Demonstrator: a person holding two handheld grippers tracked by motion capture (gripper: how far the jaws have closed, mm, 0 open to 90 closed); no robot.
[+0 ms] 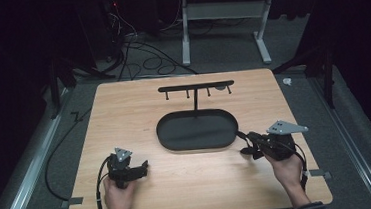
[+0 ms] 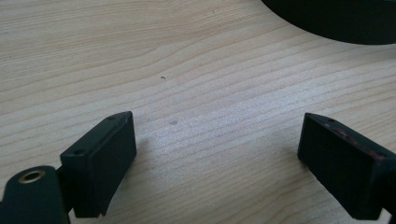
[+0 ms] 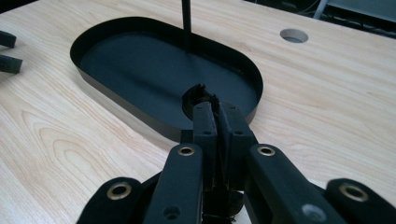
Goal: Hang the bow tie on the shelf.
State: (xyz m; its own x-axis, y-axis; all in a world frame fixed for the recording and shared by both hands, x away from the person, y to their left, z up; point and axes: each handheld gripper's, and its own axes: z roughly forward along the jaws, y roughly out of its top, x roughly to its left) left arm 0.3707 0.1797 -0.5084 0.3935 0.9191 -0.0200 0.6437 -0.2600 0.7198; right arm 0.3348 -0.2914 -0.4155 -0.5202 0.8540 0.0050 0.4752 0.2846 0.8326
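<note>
A black oval tray (image 1: pixel 171 135) lies mid-table, and a thin post rising from it carries a bar with small hooks (image 1: pixel 195 87). My right gripper (image 1: pixel 243 142) is at the tray's right end. In the right gripper view its jaws are shut (image 3: pixel 208 100) over the tray's rim (image 3: pixel 140 109), pinching a small black ring-like piece (image 3: pixel 198 91). My left gripper (image 1: pixel 144 168) rests low over bare wood, left of and nearer than the tray. In the left gripper view it (image 2: pixel 217 135) stands wide open with nothing between its jaws, and the tray's edge (image 2: pixel 336 23) shows at top right.
A round hole (image 3: pixel 293 35) is cut in the wooden table (image 1: pixel 124 114) behind the tray. Cables and a white desk frame (image 1: pixel 225 26) lie on the floor beyond the table. The left gripper's jaws (image 3: pixel 7 51) show at the far left of the right gripper view.
</note>
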